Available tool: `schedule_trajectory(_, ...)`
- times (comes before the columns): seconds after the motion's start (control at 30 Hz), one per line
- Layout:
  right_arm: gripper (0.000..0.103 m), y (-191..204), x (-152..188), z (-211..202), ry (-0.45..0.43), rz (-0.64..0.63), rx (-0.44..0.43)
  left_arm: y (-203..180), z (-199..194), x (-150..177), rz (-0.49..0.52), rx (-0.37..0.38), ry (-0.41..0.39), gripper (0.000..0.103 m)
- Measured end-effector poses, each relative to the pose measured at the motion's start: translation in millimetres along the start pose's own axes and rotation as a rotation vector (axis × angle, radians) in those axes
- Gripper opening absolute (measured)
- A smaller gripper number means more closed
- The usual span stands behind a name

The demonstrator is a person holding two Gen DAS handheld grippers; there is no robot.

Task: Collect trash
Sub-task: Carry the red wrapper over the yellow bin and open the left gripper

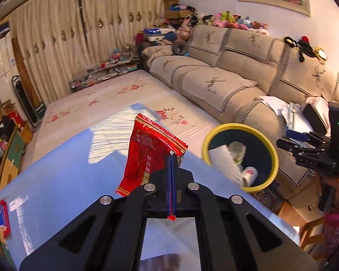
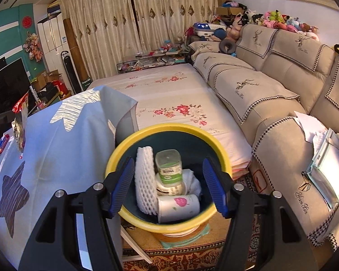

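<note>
My left gripper (image 1: 171,158) is shut on a red snack wrapper (image 1: 149,155) and holds it up above the blue tablecloth (image 1: 67,169). The wrapper also shows at the far left of the right wrist view (image 2: 20,122). A yellow-rimmed dark bin (image 1: 272,155) stands to the right of the table. My right gripper (image 2: 169,180) is open and empty, hovering over the bin (image 2: 167,127). Inside the bin lie a white foam net (image 2: 144,180), a clear plastic jar (image 2: 169,164) and a white cup (image 2: 178,205). The right gripper also shows at the right of the left wrist view (image 1: 291,144).
A beige sofa (image 2: 271,94) runs along the right, with papers (image 2: 323,153) on its arm. A floral-covered low platform (image 2: 169,97) lies beyond the table. A small red-and-blue pack (image 1: 2,216) lies at the table's left edge. A patterned rug (image 2: 192,257) lies under the bin.
</note>
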State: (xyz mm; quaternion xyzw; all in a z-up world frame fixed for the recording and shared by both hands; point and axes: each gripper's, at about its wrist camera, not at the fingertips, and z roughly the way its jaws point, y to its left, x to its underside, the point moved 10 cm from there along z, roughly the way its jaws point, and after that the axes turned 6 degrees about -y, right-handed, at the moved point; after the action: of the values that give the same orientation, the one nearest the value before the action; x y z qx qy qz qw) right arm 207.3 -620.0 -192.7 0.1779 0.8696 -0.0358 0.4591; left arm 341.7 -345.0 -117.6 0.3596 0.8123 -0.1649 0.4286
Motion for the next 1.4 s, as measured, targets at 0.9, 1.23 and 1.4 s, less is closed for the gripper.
schedule_trajectory(0.9, 0.065, -105.5, 33.5, -35.5, -0.013, 0.116, 0.096, -236.1, 200.0, 20.0, 0.023, 0.196, 0.285, 0.022)
schedule_trajectory(1.23, 0.067, -75.6, 37.0, -62.9, -0.031, 0.109, 0.048, -164.6, 114.4, -13.0, -0.03, 0.017, 0.068, 0.093)
schedule_trajectory(1.4, 0.082, -41.7, 38.5, -93.5, -0.064, 0.074, 0.003, -106.0, 12.1, -1.5, -0.069, -0.117, -0.068, 0.098)
